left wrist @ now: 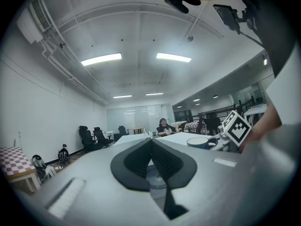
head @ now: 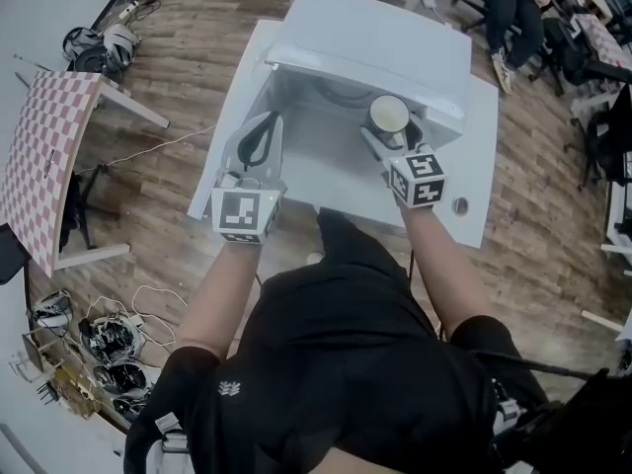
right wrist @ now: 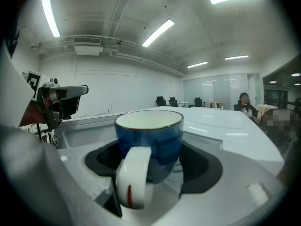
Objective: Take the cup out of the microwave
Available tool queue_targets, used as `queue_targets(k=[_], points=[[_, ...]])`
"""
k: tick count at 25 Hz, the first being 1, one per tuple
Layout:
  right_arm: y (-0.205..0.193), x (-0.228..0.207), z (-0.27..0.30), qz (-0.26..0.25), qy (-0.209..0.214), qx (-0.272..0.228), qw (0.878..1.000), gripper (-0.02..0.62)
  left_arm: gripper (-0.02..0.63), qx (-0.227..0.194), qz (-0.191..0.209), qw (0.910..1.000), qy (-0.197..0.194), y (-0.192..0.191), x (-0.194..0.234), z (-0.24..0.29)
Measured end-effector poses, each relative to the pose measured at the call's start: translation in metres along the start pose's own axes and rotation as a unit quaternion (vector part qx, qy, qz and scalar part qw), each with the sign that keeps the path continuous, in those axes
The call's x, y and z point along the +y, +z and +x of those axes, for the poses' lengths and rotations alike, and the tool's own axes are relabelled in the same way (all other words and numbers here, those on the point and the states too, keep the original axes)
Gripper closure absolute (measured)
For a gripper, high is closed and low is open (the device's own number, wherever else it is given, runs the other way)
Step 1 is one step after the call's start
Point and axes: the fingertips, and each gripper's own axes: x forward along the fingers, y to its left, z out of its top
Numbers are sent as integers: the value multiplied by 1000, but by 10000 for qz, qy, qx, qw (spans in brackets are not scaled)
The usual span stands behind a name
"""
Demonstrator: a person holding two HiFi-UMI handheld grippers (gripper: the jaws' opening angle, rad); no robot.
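A blue cup [head: 389,115] with a white inside and a white handle hangs in front of the white microwave [head: 375,38], level with its top edge. My right gripper [head: 390,128] is shut on the cup. In the right gripper view the cup [right wrist: 151,138] sits between the black pads [right wrist: 202,166], upright, handle towards the camera. My left gripper [head: 262,134] is at the left of the microwave's opening, its jaws meeting at the tips with nothing held. The left gripper [left wrist: 151,142] view shows the cup [left wrist: 198,142] off to the right.
The microwave stands on a white table [head: 484,166] over a wooden floor. A checkered board [head: 49,156] leans at the left, with cables and gear [head: 99,344] on the floor below it. A seated person [head: 509,8] and chairs are at the back right.
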Motion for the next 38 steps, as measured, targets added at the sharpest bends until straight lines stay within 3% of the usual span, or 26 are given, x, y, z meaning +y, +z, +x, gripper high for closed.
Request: queue_targets(k=[14,38], points=[[70,-1,-26,119,230,-182,9995,216,600,-302,101,9994,131,43,23,1],[154,-26,-38,-173,-10,-552,9983,215,600,-430,255,9982,337,111,64,15]])
